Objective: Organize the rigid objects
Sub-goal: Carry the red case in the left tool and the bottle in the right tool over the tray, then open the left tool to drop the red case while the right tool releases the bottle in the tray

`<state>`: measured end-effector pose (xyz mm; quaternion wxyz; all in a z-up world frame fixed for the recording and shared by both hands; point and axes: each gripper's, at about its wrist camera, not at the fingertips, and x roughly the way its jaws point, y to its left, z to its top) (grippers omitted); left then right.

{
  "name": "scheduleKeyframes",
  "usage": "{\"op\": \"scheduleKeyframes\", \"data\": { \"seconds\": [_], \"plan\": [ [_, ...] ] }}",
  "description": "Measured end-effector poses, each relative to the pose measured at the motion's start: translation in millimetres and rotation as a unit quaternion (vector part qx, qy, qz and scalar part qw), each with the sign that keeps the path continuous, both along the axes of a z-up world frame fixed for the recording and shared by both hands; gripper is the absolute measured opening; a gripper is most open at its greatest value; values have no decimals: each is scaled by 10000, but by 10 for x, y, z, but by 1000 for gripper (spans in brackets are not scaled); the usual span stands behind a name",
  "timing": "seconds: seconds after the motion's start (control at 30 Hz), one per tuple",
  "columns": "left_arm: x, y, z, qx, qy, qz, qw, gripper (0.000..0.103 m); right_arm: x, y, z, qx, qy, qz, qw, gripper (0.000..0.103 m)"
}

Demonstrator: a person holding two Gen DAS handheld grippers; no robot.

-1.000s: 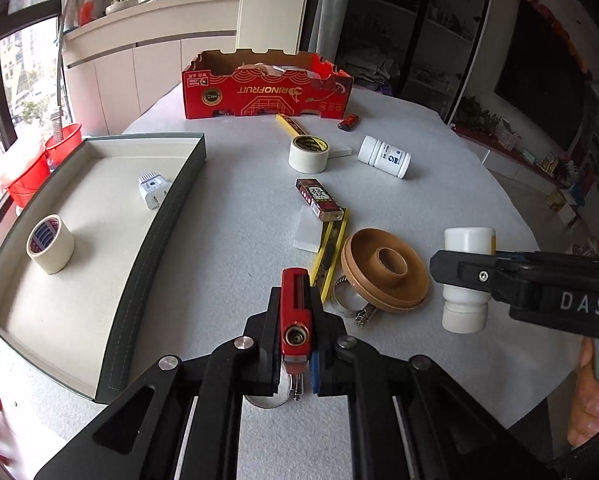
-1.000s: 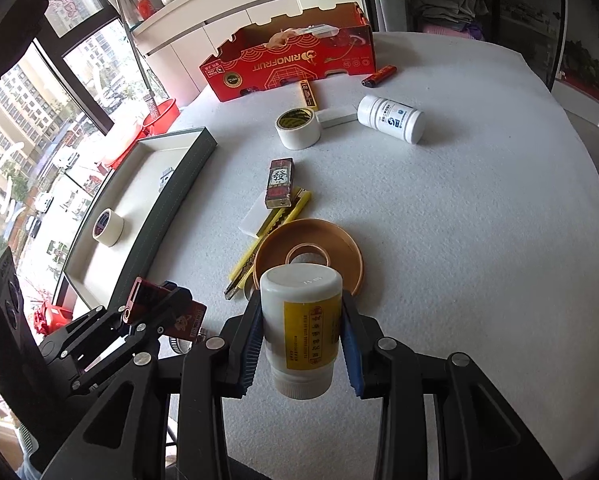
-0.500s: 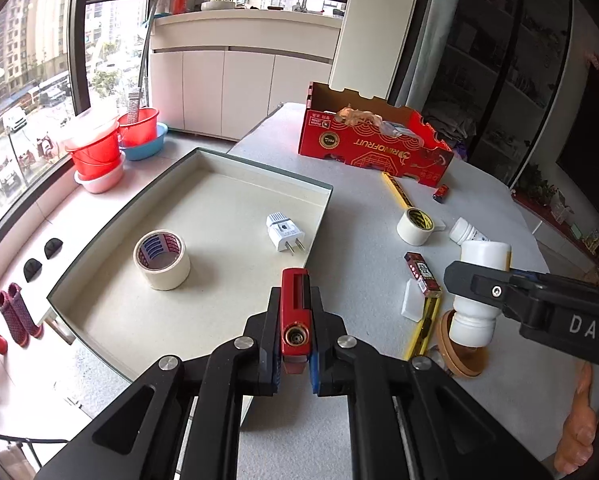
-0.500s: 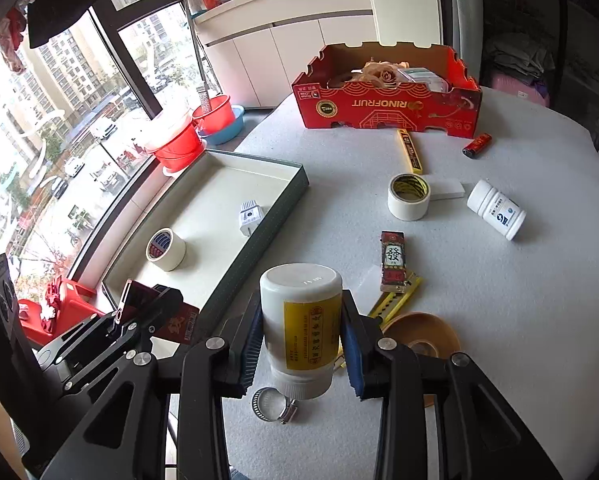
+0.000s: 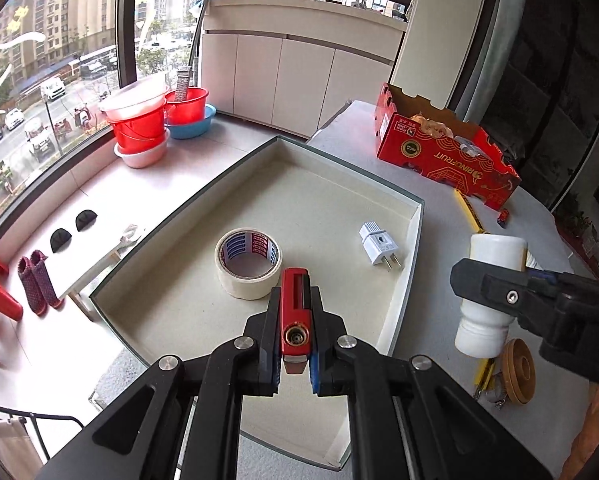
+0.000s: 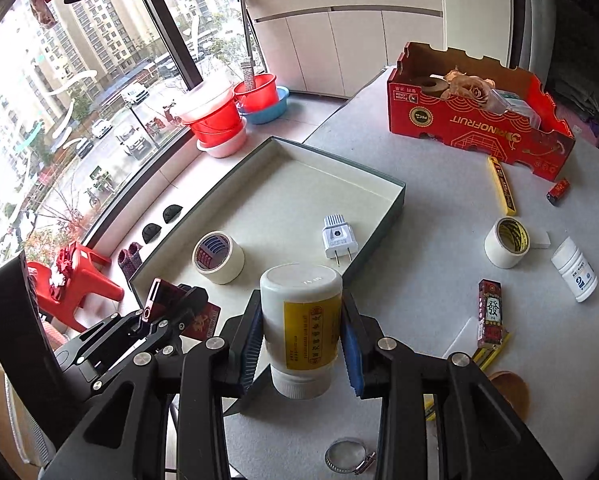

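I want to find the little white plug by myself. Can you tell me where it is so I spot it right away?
Look for the big shallow tray with dark edges at the window side of the table. Only two things lie in it: a roll of tape and the plug, near the tray's wall on the table side. The plug is the small white block with two metal prongs, not round like the tape.

red box [image 6: 475,120] reads "rinofruit".
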<state>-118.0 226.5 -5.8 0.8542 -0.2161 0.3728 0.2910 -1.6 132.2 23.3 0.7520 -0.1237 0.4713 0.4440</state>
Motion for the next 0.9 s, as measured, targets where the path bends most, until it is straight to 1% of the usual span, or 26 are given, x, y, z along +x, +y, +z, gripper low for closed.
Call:
{"op": "scheduleKeyframes", "data": {
  "seconds": [0.4, 0.63, 0.7, 0.9],
  "plan": [
    [16, 261, -187, -16, 191, 216, 9996, 11, 24, 431, -175, -148, 137, 188, 9996, 37],
    [146, 321, -296, -7, 353, 155, 9993, 11, 81, 667, -417, -364, 387, 243, 9983, 37],
    [163, 311, -298, 85, 376, 129, 9992, 11, 94, 701, -479, -405, 451, 245, 9979, 37],
    [192, 321, -301, 112, 392, 81, 9991, 11, 149, 743, -636, -546, 595, 206, 9965, 37]
  ]
}}
